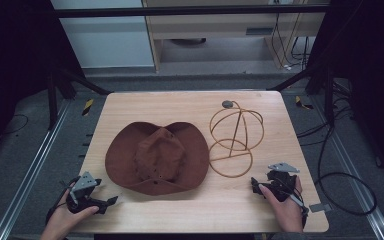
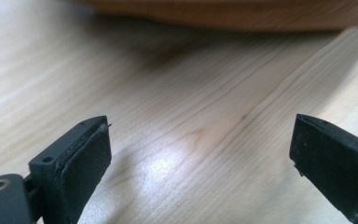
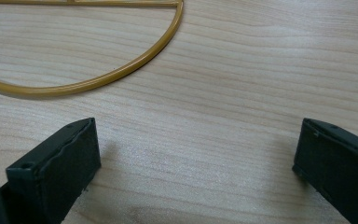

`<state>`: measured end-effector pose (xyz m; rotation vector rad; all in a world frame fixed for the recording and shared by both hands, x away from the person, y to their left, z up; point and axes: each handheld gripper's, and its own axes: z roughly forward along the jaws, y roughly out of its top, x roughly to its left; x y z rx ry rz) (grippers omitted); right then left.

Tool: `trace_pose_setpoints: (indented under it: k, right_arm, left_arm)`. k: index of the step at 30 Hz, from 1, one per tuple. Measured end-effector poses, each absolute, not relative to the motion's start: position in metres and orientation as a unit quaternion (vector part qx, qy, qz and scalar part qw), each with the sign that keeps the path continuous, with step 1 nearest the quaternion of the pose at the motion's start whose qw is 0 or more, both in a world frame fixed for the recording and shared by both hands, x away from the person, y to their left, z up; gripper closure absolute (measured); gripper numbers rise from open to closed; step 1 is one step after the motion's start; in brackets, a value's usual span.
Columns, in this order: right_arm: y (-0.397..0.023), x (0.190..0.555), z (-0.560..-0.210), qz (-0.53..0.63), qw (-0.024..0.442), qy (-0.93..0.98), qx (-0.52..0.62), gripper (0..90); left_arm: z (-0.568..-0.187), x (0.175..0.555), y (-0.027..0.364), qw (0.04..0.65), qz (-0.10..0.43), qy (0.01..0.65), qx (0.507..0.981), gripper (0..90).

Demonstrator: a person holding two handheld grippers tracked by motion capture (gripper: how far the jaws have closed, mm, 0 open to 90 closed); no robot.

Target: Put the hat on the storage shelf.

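**Both grippers parked wide at the near edge, hat and wire stand untouched**

Left gripper (image 1: 111, 201) rests low at the near left corner of the pale wooden table (image 1: 190, 102), its 2 black jaws spread wide with bare wood grain between them. Its own view looks along the tabletop toward the blurred rim of the brown felt wide-brimmed hat (image 2: 242, 13), which suggests it is aimed at the brim for a pinch. Right gripper (image 1: 255, 184) sits at the near right, jaws equally far apart and holding nothing; its view faces the flat base ring of the ochre wire hat stand (image 3: 121, 72), close ahead but not touching.

In the high view the hat (image 1: 156, 157) lies crown up at the table's middle, its right brim just beside the stand's base ring. The stand (image 1: 236, 137) sits right of it, upright, its domed cage open and free to receive a crown.

Judged from this layout, the work in hand is setting the hat on the stand: 1 gripper per side suits lifting a floppy brim evenly. No contact has been made yet.
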<state>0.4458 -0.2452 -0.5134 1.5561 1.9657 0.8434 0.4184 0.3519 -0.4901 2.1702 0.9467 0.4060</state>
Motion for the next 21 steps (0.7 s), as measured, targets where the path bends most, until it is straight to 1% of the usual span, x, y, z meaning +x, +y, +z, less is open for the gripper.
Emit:
trace_pose_setpoints:
  k: [3,6,7,9,13,14,15,16,21]
  right_arm:
    - [-0.245,0.446,-0.513,0.309,0.245,0.720,0.571,0.4]
    - [-0.245,0.446,-0.513,0.309,0.246,0.720,0.570,0.4]
    - [-0.245,0.446,-0.513,0.309,0.246,0.720,0.571,0.4]
    - [-0.245,0.446,-0.513,0.309,0.246,0.720,0.571,0.4]
    - [-0.245,0.446,-0.513,0.309,0.246,0.720,0.571,0.4]
    - [-0.245,0.446,-0.513,0.309,0.246,0.720,0.571,0.4]
    - [-0.245,0.446,-0.513,0.309,0.246,0.720,0.570,0.4]
    - [-0.245,0.446,-0.513,0.309,0.246,0.720,0.570,0.4]
    - [-0.245,0.446,-0.513,0.310,0.245,0.720,0.571,0.4]
  left_arm:
    - [-0.478,0.410,0.347,0.386,0.157,0.348,0.840,4.5]
    - [-0.467,0.407,0.342,0.396,0.163,0.332,0.840,3.9]
    - [-0.454,0.405,0.338,0.409,0.166,0.322,0.837,3.9]
    - [-0.442,0.406,0.333,0.418,0.170,0.315,0.835,3.9]
    - [-0.425,0.412,0.324,0.422,0.170,0.303,0.837,3.8]
    - [-0.416,0.418,0.316,0.418,0.168,0.297,0.842,3.8]
    - [-0.416,0.418,0.316,0.418,0.168,0.297,0.842,3.8]
    - [-0.408,0.424,0.305,0.403,0.170,0.289,0.852,3.8]
    - [-0.398,0.438,0.286,0.391,0.166,0.282,0.860,4.1]
